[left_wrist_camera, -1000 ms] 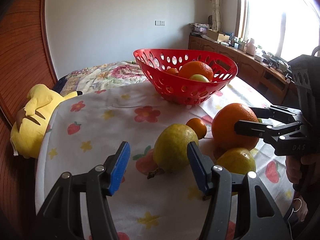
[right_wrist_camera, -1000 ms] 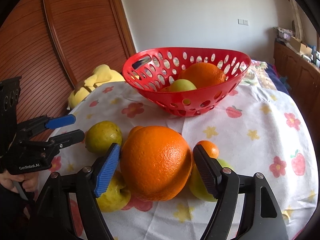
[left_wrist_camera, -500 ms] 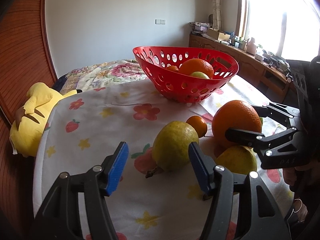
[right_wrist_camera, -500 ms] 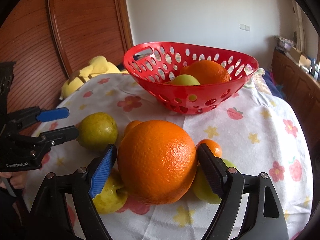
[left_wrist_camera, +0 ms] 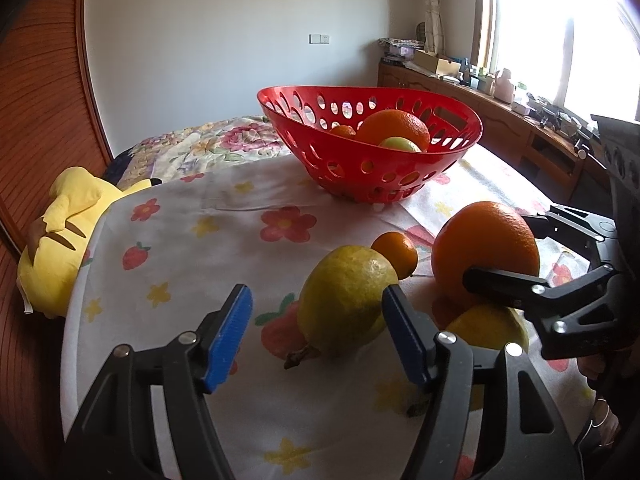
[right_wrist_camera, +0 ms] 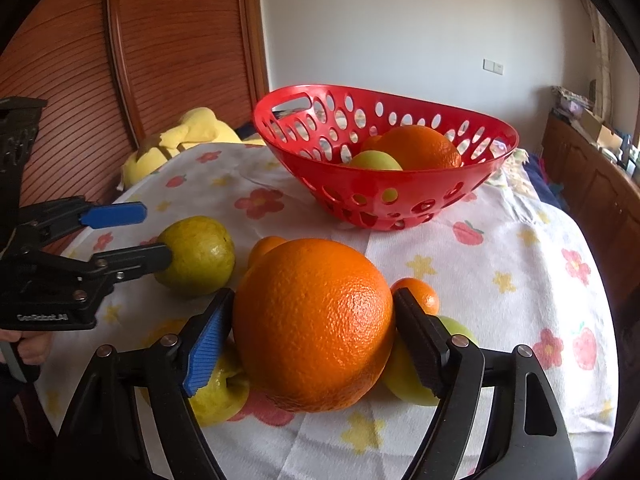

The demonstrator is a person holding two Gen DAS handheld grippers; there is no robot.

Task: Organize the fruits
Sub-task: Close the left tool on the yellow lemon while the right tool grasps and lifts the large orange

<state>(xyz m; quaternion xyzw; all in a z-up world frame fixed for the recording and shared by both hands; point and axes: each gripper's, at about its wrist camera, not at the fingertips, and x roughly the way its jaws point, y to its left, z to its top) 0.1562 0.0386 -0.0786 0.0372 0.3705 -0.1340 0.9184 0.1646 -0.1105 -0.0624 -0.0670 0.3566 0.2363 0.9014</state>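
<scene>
Both grippers are matte black plastic linkages, each finger built from flat bars pinned with round silver screws. The left gripper [left_wrist_camera: 316,340], filling the bottom of its own view, carries ribbed blue pads [left_wrist_camera: 228,340] on the inner faces of its fingertips; at the left edge of the right wrist view its body bears small white lettering. The right gripper [right_wrist_camera: 308,344] matches it, with one blue ribbed pad [right_wrist_camera: 206,344] showing. A thin bangle [left_wrist_camera: 600,420] circles the wrist at lower right.

You see a red perforated basket [right_wrist_camera: 384,200], a big orange [right_wrist_camera: 314,324], a yellow-green pear [left_wrist_camera: 344,304] and a white flower-and-strawberry tablecloth [left_wrist_camera: 180,248].
</scene>
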